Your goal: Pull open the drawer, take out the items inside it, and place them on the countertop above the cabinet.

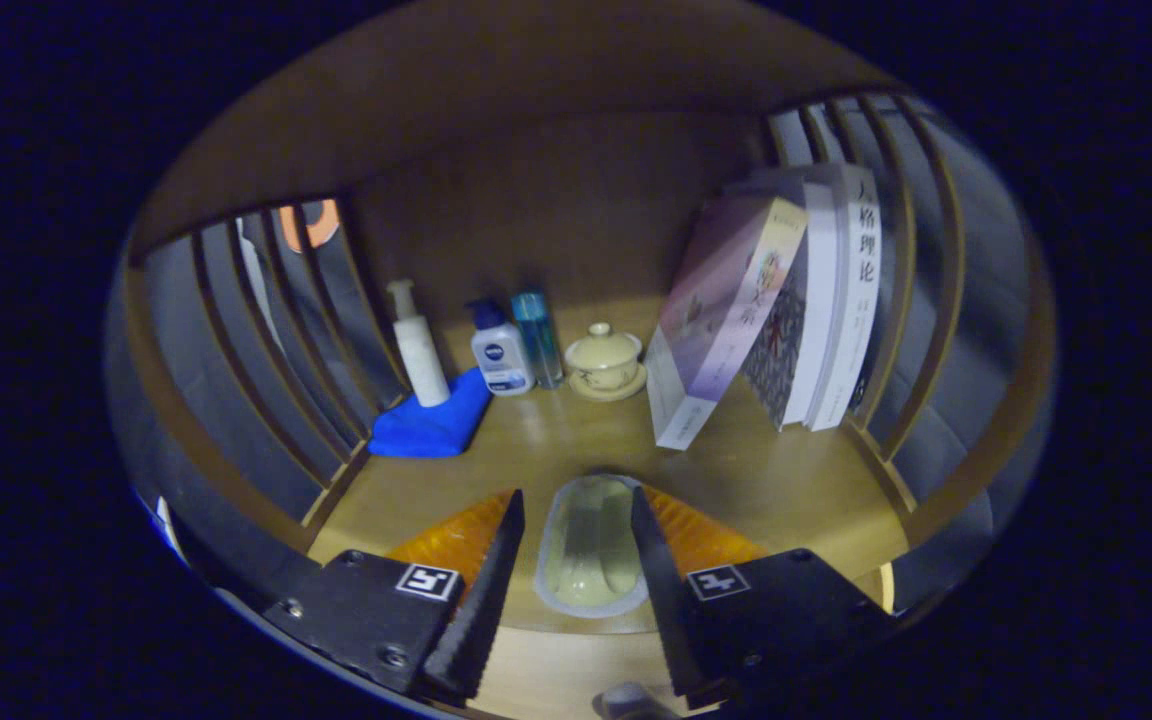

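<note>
Books (781, 310) and bottles (501, 350) stand beyond jaws gripping packet (591, 545).

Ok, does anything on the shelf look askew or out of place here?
Only the books: they lean against the slatted side instead of standing upright, the front one tilted most. The bottles and lidded cup stand upright. The hand-held gripper holds a pale oval dish between its fingers.

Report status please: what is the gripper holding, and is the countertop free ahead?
Gripper shut on pale oblong dish, above countertop. Bare wood just ahead. Leaning books, lidded cup, bottles, blue cloth stand beyond.
</note>
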The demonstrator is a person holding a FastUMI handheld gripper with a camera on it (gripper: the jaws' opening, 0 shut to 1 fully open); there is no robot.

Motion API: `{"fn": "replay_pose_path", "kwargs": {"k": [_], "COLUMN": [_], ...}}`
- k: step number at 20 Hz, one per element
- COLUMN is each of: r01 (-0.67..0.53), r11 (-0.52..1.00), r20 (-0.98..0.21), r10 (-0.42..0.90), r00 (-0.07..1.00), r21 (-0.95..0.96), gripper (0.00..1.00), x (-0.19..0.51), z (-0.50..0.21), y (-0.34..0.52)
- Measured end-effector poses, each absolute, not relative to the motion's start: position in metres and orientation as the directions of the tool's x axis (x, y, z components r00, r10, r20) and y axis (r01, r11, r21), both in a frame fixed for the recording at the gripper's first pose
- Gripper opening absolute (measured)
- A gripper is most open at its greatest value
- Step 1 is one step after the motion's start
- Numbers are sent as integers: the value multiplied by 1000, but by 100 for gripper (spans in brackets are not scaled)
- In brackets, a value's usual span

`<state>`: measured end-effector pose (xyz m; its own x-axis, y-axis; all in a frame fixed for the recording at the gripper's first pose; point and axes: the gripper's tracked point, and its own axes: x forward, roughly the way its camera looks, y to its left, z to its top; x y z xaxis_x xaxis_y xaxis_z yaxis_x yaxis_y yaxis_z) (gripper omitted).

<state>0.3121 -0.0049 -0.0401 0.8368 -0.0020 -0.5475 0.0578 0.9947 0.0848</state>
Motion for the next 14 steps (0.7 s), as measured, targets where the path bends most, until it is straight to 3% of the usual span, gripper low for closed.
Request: {"fn": "replay_pose_path", "kwargs": {"k": [2, 3, 9, 14], "r01": [19, 18, -13, -17], "r11": [1000, 999, 999, 999], "r20": [-454, -402, -135, -62], "r10": [-17, -34, 7, 14], "r00": [891, 915, 991, 998], "r21": [-1, -44, -47, -46], "gripper": [92, 94, 99, 99], "x": [298, 290, 218, 165], "z": [-24, -15, 30, 14], "y": [6, 9, 44, 58]}}
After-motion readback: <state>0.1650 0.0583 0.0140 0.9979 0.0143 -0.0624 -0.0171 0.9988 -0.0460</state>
